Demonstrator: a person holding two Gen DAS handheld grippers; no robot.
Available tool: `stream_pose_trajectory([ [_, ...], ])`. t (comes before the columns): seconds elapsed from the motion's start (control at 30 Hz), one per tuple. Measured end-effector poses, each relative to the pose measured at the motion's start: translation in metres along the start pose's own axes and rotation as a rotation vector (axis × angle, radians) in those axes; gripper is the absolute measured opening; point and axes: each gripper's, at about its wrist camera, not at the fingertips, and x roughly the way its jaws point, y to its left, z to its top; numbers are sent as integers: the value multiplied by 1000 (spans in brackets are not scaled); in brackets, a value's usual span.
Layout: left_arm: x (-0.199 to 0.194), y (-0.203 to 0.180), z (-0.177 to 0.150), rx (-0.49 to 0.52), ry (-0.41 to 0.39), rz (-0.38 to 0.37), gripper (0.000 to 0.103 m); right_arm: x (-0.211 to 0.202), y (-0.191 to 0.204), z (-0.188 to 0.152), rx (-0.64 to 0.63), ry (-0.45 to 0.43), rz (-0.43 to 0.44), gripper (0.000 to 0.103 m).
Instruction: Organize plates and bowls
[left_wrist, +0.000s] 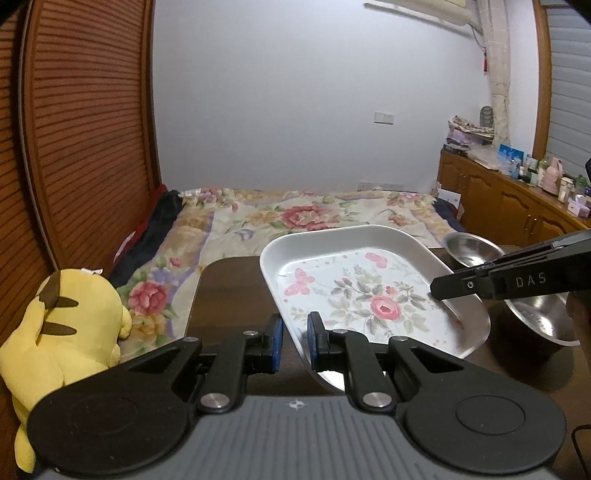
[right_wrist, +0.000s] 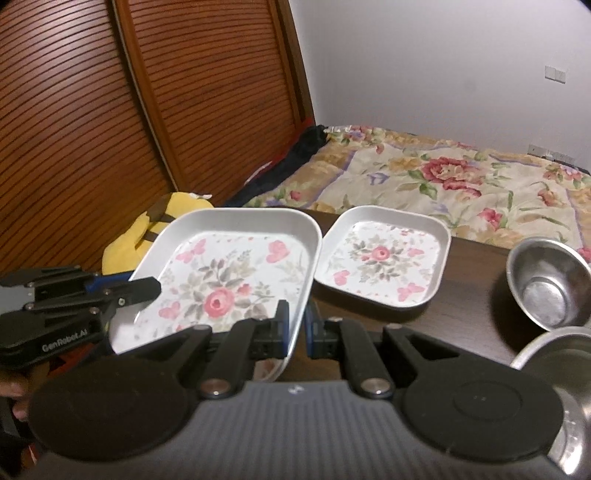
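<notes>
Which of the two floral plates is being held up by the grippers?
The larger floral plate, on the left. Both grippers grip its rim and it is tilted, while the smaller floral plate lies flat on the dark table, untouched.

2 wrist fisheyes, angled down, close, sharing floral plate (left_wrist: 369, 295)

Dark wooden table (right_wrist: 469, 295): carries one small square floral plate (right_wrist: 384, 258) and two steel bowls, one farther (right_wrist: 550, 288), one at the near edge (right_wrist: 554, 354). Beyond it, a bed (right_wrist: 461, 184) under a floral quilt.
</notes>
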Motion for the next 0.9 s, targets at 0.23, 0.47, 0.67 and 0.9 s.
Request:
stream_pose_trajectory([
  [0.23, -22, -16, -6, 16, -15, -22, 15, -25, -5, -12, 3, -16, -3, 10],
  [0.47, -33, -32, -19, 37, -11, -46, 15, -50, -7, -33, 10, -35, -8, 10],
  [0.67, -36, -37, -25, 32, -3, -69, 15, -60, -12, -53, 35, -38, 5, 10],
  [0.9, -42, -45, -41, 26, 11, -87, 15, -71, -15, -71, 60, -47, 21, 10],
])
